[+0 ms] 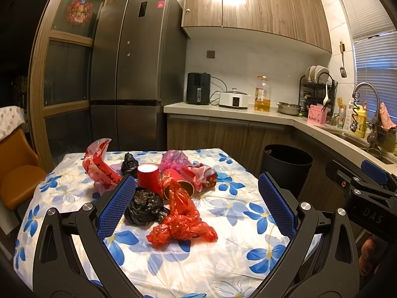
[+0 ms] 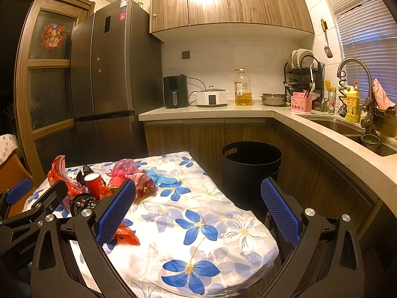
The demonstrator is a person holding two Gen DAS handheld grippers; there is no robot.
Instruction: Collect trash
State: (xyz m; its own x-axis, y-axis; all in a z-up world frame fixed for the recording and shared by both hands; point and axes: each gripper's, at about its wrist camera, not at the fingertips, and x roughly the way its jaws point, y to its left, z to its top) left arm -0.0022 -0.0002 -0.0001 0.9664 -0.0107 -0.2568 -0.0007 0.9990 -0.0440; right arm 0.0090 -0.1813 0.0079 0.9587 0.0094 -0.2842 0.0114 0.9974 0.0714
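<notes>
Left gripper (image 1: 196,200): hovering over the near half of the table (image 1: 223,260), jaws standing fully apart, nothing gripped; blue pads flanking the trash pile at frame centre. Right gripper (image 2: 198,209): hanging at the table's right edge, jaws likewise spread wide and holding nothing. Trash, all lying on the blue-flowered tablecloth (image 2: 198,223): crumpled red plastic bag (image 1: 182,219), sitting nearest the left gripper; knotted black bag (image 1: 145,207), touching its left side; upright red paper cup (image 1: 148,177) standing behind that; a second red cup (image 1: 177,182) lying on its side just right of it; smaller black bag (image 1: 129,165) and pink bag (image 1: 173,160) sitting toward the far edge; large red printed bag (image 1: 99,164) rising at the left of the pile. Black trash bin (image 2: 250,166): standing on the floor just beyond the table's right side, centre-right of the right wrist view, below the kitchen counter (image 2: 211,111).
</notes>
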